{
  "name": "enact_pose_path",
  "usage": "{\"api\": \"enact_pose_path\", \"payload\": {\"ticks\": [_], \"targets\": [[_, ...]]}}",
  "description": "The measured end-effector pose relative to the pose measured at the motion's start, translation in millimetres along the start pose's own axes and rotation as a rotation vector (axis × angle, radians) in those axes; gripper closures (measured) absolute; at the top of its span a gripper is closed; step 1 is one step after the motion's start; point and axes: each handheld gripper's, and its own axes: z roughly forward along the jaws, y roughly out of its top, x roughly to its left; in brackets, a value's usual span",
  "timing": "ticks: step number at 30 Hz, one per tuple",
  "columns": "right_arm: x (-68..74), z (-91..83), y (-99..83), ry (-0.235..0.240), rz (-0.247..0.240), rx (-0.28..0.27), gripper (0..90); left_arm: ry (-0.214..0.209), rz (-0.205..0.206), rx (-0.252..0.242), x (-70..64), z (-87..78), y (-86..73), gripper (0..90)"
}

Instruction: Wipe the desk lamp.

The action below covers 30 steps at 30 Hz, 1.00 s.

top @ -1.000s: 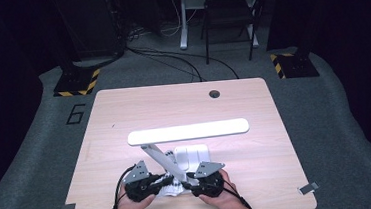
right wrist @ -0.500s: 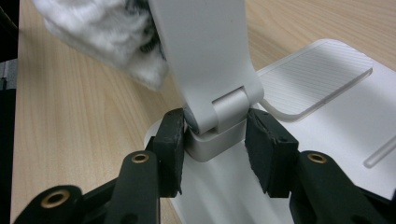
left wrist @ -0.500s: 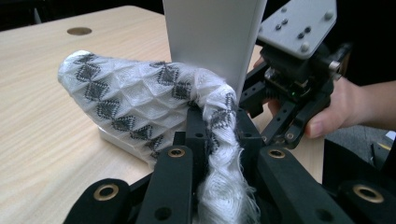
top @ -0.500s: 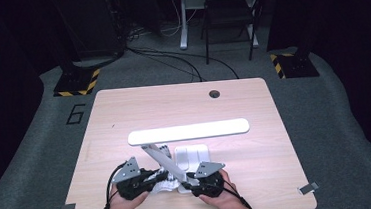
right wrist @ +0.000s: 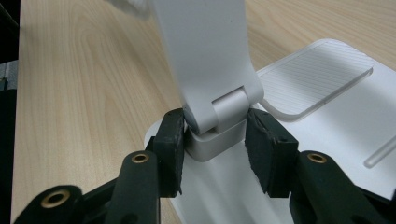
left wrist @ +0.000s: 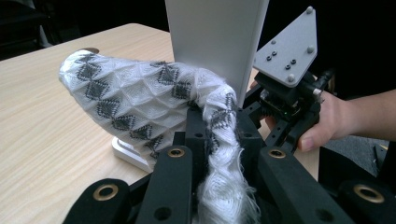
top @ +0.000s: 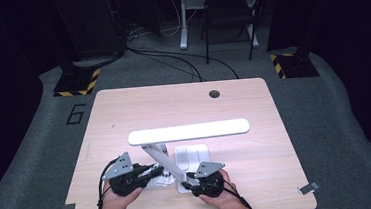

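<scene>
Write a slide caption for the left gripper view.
Left gripper pinches a white diamond-patterned cloth against the white desk lamp's arm; the right gripper is beyond.

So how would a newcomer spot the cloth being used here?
On the wooden table, find the white desk lamp near its front edge. Beside its arm's lower end, the left gripper pinches a white knitted cloth with dark diamond patterns.

Cloth [left wrist: 140,100]: white knit, dark diamond pattern, frayed edge.
Lamp [right wrist: 210,70]: smooth matt white plastic; ribbed translucent panel on base.
Tabletop [top: 124,114]: pale wood-grain laminate, matt.
Claw pads [right wrist: 170,140]: rough black foam.
</scene>
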Motion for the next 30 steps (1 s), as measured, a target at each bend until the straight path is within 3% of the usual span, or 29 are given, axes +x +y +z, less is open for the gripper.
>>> {"api": "enact_pose_path", "payload": {"ticks": [9,27,30], "targets": [[0.1,0.0,0.1,0.000,0.003,0.000,57.9,0.009,0.023,0.030,-2.6,-12.0,17.8,80.0],[0.0,0.0,-0.1,0.000,0.002,0.000,57.8,0.041,0.067,0.028,-6.0,-31.8,47.0,79.9],[-0.2,0.2,-0.2,0.003,0.002,0.000,57.9,0.040,0.057,0.022,-7.4,-35.5,51.6,79.9]]}}
